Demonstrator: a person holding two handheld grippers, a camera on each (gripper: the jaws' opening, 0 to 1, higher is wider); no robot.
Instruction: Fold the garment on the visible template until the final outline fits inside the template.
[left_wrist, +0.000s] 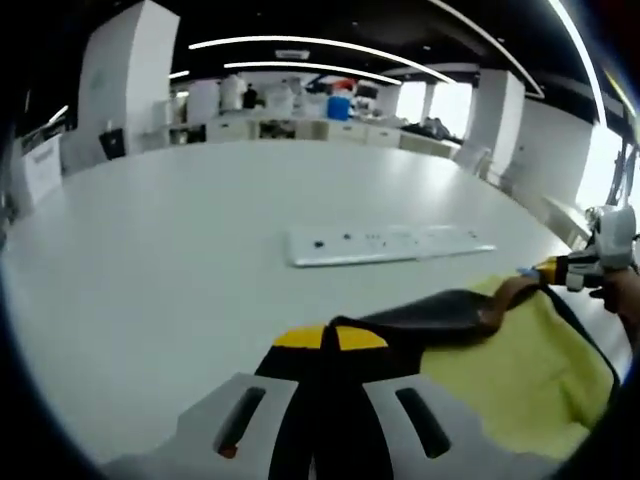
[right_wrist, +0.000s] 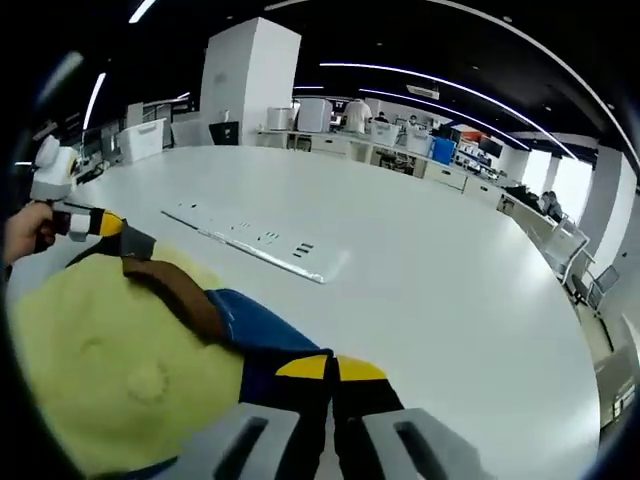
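A yellow fleece garment (left_wrist: 525, 375) with brown and dark blue trim is held up over the white table (left_wrist: 180, 240), stretched between both grippers. In the left gripper view my left gripper (left_wrist: 330, 338) is shut on the dark trimmed edge, its yellow tips pinching the cloth. My right gripper (left_wrist: 548, 268) enters from the right, held by a hand, and grips the far corner. In the right gripper view my right gripper (right_wrist: 331, 368) is shut on the blue edge of the garment (right_wrist: 110, 365). My left gripper (right_wrist: 108, 226) holds the other corner at the left.
A flat white panel (left_wrist: 385, 245) with small dark marks lies on the table beyond the garment, also seen as a long panel (right_wrist: 250, 243) in the right gripper view. Desks, white pillars and chairs (right_wrist: 585, 285) stand beyond the table's far edge.
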